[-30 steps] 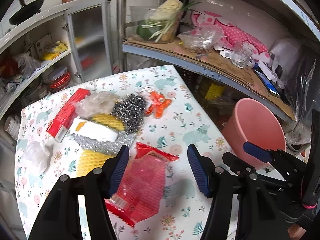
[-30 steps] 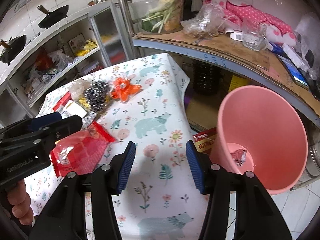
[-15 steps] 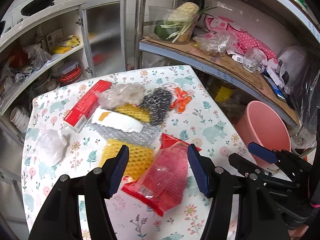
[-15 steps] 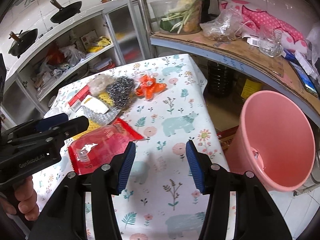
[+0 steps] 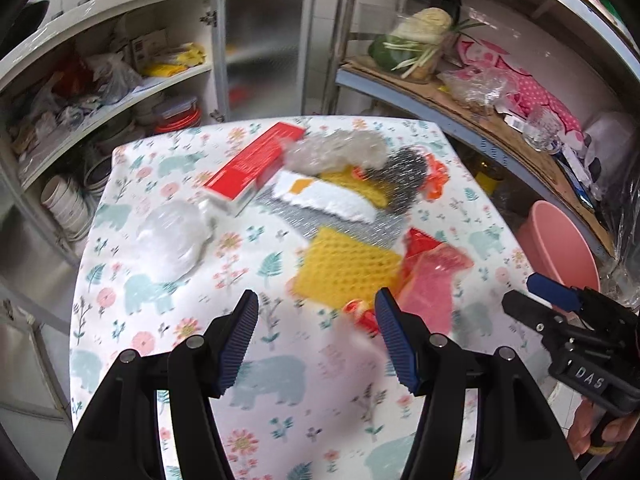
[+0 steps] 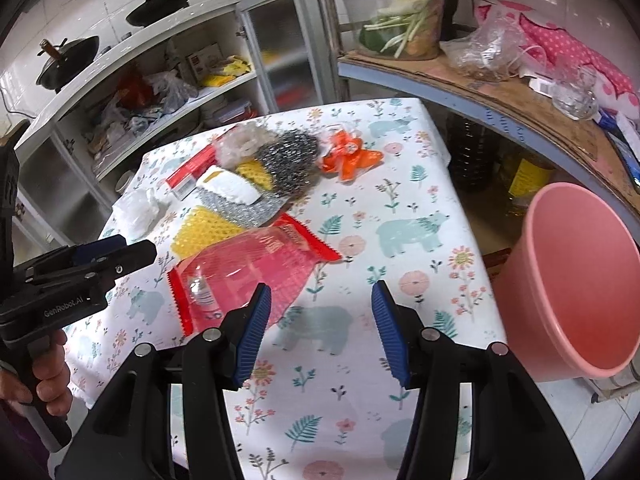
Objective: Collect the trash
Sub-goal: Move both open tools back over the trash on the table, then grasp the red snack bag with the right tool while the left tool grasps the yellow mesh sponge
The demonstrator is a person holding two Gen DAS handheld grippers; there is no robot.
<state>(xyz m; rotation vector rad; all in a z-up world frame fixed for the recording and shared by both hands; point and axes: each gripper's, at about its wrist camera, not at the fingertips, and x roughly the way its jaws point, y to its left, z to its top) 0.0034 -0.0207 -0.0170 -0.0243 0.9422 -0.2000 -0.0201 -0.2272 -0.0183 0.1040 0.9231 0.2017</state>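
Trash lies on a flower-print table (image 5: 192,312) (image 6: 400,184): a red plastic packet (image 5: 430,284) (image 6: 248,276), a yellow sponge mesh (image 5: 348,270) (image 6: 204,232), a red box (image 5: 256,160) (image 6: 188,170), a white bag (image 5: 176,236) (image 6: 136,206), steel wool (image 5: 404,168) (image 6: 288,154) and an orange wrapper (image 6: 348,158). A pink bin (image 6: 572,280) (image 5: 558,246) stands to the table's right. My left gripper (image 5: 316,340) hovers open, empty, just short of the sponge mesh. My right gripper (image 6: 320,328) is open, empty, above the cloth right of the red packet.
An open cupboard (image 5: 80,92) with bowls and boxes stands behind the table. A cardboard-lined shelf (image 6: 500,92) with vegetables, a bag and a glass runs along the right. A person's hand (image 6: 44,372) holds the left gripper's handle.
The left gripper has swung left and back, so the red packet now lies to its right instead of between its fingers. The right gripper drifted left; the bin sits farther right in its view.
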